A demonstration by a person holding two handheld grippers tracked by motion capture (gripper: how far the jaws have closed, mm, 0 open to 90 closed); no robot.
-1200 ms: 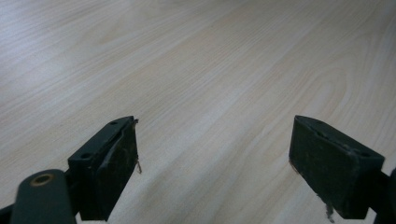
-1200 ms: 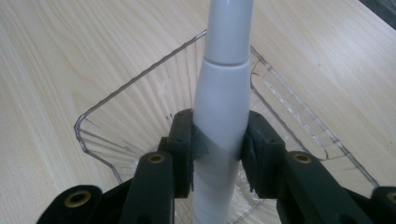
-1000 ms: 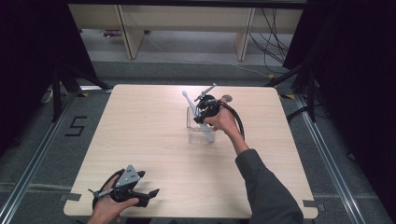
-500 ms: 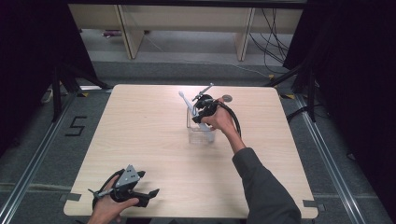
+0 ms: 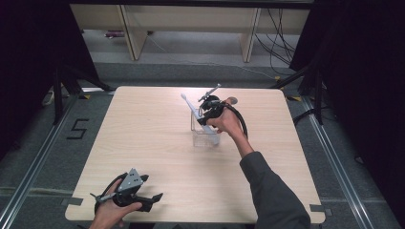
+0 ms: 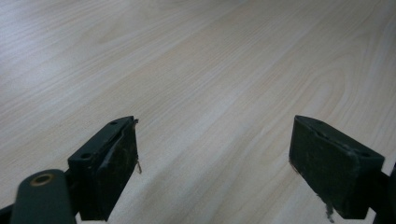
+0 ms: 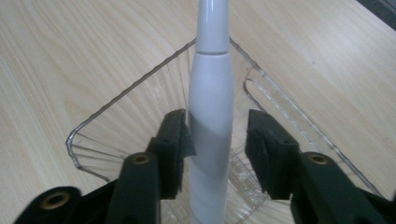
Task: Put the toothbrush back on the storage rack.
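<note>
In the clear box (image 7: 107, 135), a smooth white toothbrush (image 7: 211, 121) leans between the right gripper's (image 7: 217, 140) slightly parted jaws.

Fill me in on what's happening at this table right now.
A person works at a wooden table with a handheld gripper in each hand. The right gripper is at a clear plastic container near the table's middle, its jaws either side of a white electric toothbrush that leans in the container; the left jaw touches the handle, the right one stands apart from it. The left gripper rests near the table's front left corner, jaws wide open, holding nothing.
</note>
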